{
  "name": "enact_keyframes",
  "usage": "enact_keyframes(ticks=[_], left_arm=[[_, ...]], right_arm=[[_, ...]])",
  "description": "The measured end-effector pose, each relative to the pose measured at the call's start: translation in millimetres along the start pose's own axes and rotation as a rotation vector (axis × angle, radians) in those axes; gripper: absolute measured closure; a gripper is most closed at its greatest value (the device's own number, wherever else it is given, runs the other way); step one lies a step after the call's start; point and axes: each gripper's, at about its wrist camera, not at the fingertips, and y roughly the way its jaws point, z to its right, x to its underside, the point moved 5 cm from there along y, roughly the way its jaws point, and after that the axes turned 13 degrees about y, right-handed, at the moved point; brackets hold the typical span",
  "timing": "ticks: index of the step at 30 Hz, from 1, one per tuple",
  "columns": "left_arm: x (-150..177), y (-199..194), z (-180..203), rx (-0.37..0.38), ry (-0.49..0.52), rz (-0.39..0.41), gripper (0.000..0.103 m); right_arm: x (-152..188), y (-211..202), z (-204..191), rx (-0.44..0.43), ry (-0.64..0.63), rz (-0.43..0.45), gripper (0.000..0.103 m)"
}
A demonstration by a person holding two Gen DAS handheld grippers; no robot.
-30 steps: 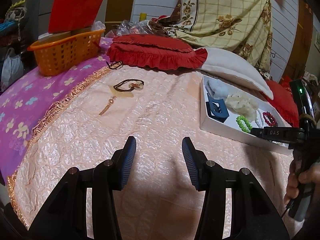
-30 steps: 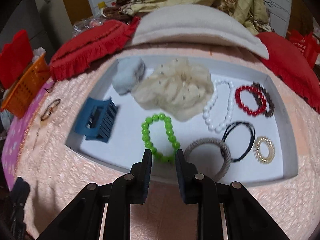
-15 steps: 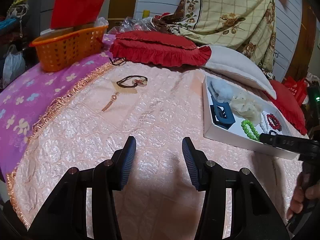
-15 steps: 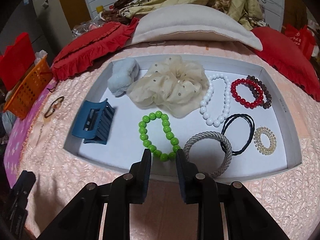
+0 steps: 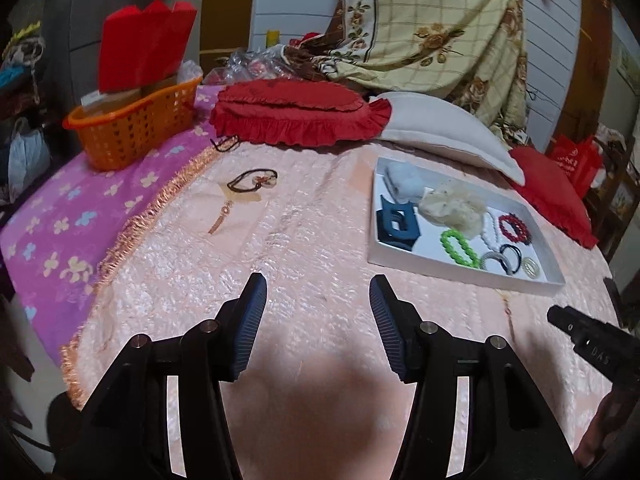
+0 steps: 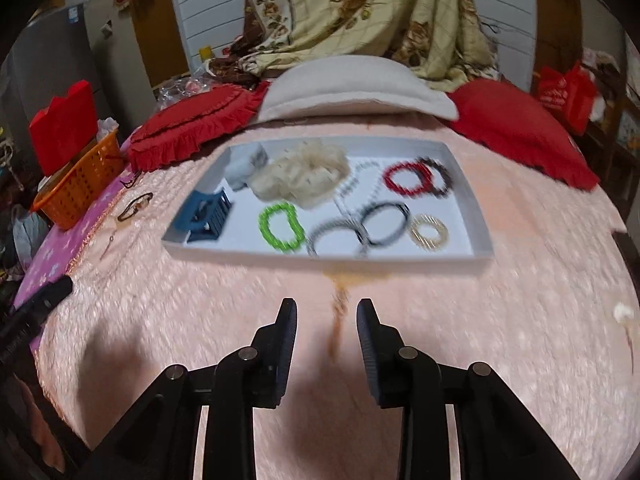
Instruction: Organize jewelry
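Note:
A white tray (image 6: 478, 220) on the pink quilt holds a blue claw clip (image 6: 206, 216), a cream scrunchie (image 6: 304, 176), green (image 6: 280, 226), white and red (image 6: 404, 176) bead bracelets, hair ties and a gold coil tie (image 6: 429, 232). The tray also shows in the left wrist view (image 5: 440, 270). A dark cord necklace (image 5: 253, 181) and a thin gold chain (image 5: 221, 218) lie loose on the quilt to the tray's left. My left gripper (image 5: 318, 300) is open and empty above the quilt. My right gripper (image 6: 327, 318) is open and empty, short of the tray's near edge.
An orange basket (image 5: 132, 128) with red bags stands far left on a purple flowered cloth (image 5: 68, 220). Red frilled cushions (image 5: 296, 114) and a beige pillow (image 5: 444, 136) lie behind the tray. A small white object (image 6: 623, 314) lies on the quilt at far right.
My right gripper has pulled back from the tray and its jaws have opened wider. My left gripper has drawn back and up, so the tray looks farther away.

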Motion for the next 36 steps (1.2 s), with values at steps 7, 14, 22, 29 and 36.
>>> enact_keyframes(ticks=[7, 14, 22, 29, 36], left_arm=[[2, -20, 15, 0.004, 0.027, -0.024, 0.049], [12, -21, 34, 0.022, 0.055, -0.068, 0.049], [19, -6, 41, 0.019, 0.076, -0.11, 0.049], [25, 7, 37, 0.012, 0.066, -0.136, 0.049], [31, 24, 24, -0.003, 0.039, -0.164, 0.049]], right_arm=[[15, -14, 23, -0.019, 0.089, 0.024, 0.072], [24, -11, 32, -0.029, 0.116, 0.014, 0.072], [-20, -5, 34, 0.03, 0.061, 0.096, 0.072], [-65, 52, 18, 0.034, 0.048, 0.045, 0.071], [-65, 101, 14, 0.075, 0.028, -0.048, 0.071]])
